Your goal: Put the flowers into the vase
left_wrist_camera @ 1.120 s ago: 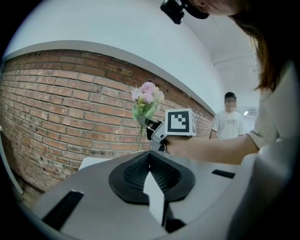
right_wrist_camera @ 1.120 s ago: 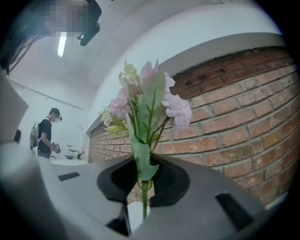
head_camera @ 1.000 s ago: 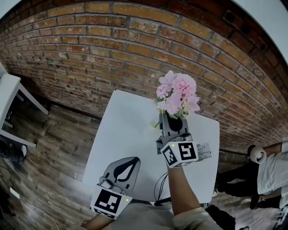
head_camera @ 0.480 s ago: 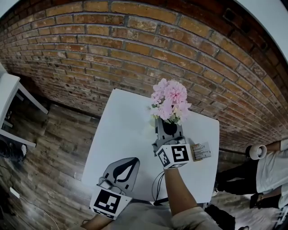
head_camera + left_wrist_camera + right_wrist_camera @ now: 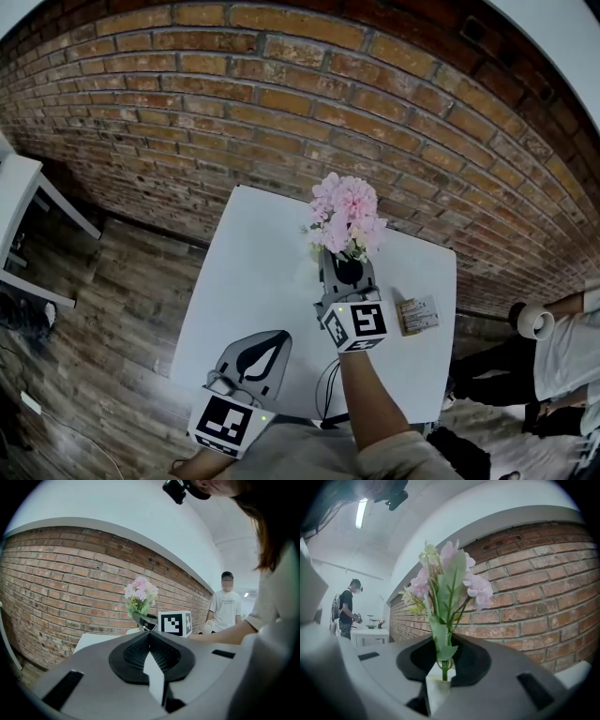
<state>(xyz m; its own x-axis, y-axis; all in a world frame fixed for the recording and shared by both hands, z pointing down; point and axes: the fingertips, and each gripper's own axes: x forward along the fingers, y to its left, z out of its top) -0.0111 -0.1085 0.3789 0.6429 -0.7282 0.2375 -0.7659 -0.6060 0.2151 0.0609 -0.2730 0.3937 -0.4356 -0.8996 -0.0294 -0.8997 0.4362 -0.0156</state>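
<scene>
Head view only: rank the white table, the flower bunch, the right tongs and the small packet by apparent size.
Largest: white table.
Next: flower bunch and right tongs, about alike, so unranked.
Smallest: small packet.

Between the matt grey plastic jaws of my right gripper point(image 5: 443, 665), the flowers point(image 5: 447, 573) look like fabric: soft pink petals and smooth green stems. Beyond the jaws the wall point(image 5: 234, 84) is rough red brick. Beneath them the table point(image 5: 253, 272) is smooth matt white and the floor point(image 5: 122, 309) is worn wood planks.
</scene>
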